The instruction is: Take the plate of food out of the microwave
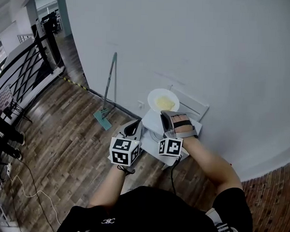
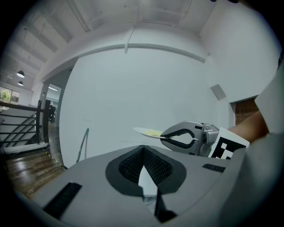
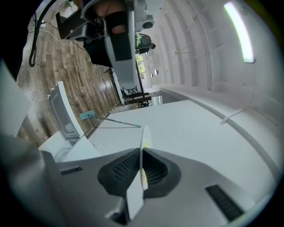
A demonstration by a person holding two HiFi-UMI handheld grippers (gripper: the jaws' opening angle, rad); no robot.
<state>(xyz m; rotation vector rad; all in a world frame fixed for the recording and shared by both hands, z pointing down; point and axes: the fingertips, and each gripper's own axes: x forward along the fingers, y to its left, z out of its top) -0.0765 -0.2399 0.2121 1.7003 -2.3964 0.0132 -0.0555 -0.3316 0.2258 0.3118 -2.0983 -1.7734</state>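
My right gripper (image 1: 165,116) is shut on the near rim of a white plate (image 1: 163,100) with yellow food on it, held in the air above and beyond the white microwave (image 1: 154,132). In the right gripper view the plate (image 3: 144,137) shows edge-on, pinched between the pads of that gripper (image 3: 141,166). The left gripper view has the plate (image 2: 146,131) level in the right gripper's (image 2: 164,135) tips. My left gripper (image 1: 133,127) hovers at the microwave's left side; its jaws (image 2: 144,170) look shut and seem to hold nothing.
The microwave's door (image 3: 62,108) stands open, and the oven sits low by the white wall (image 1: 194,53). A long-handled mop (image 1: 108,88) leans on the wall to the left. A black railing (image 1: 23,71) and a floor cable (image 1: 28,185) lie far left.
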